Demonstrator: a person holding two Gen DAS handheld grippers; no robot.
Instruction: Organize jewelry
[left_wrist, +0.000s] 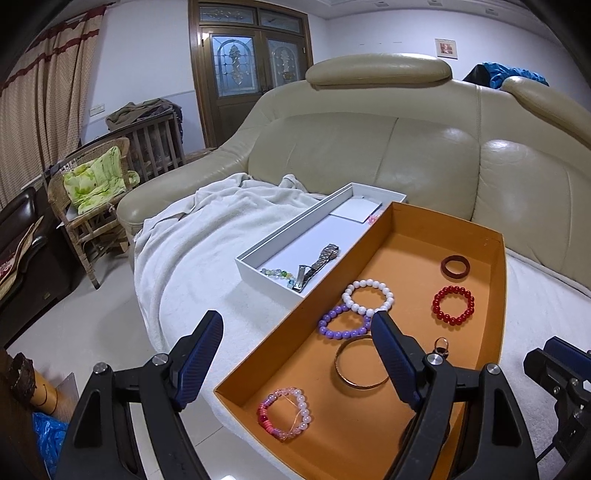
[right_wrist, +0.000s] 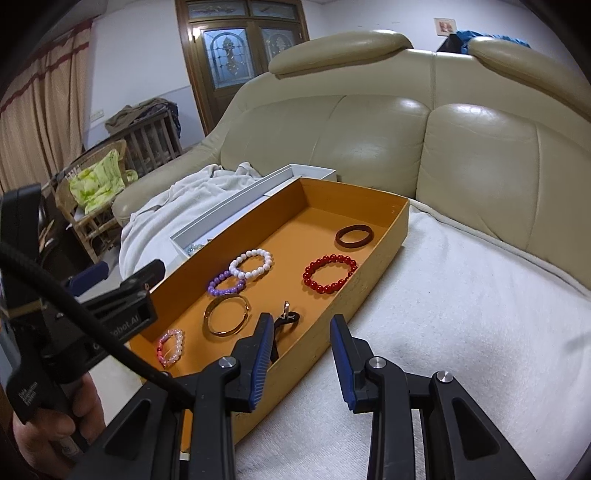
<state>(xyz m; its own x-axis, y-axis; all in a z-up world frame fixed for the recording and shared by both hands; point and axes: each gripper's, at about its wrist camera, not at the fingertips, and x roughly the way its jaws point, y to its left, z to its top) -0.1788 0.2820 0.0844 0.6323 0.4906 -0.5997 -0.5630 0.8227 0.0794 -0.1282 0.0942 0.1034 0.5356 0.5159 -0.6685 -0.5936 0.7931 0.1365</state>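
Two grippers parted, grasping nothing: left gripper (left_wrist: 295, 354) straddles the orange tray's (left_wrist: 258, 365) near-left wall; right gripper (right_wrist: 301, 354) straddles its right wall. Bracelets lie inside. Risk: fingers catch the wall, shifting tray, scattering purple bracelet (left_wrist: 343, 325).

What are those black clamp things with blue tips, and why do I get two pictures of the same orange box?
No robot here: a person holds a hand tool in each hand, each with two blue-padded fingers and its own camera looking along them. One picture is from the left gripper, the other from the right gripper. Both stand open and hold nothing. On the towel-covered sofa lies an orange tray with bracelets: red beads, white beads, purple beads, a gold bangle, a pink and white one and a dark brown ring. Beside it, a white tray holds a metal watch.
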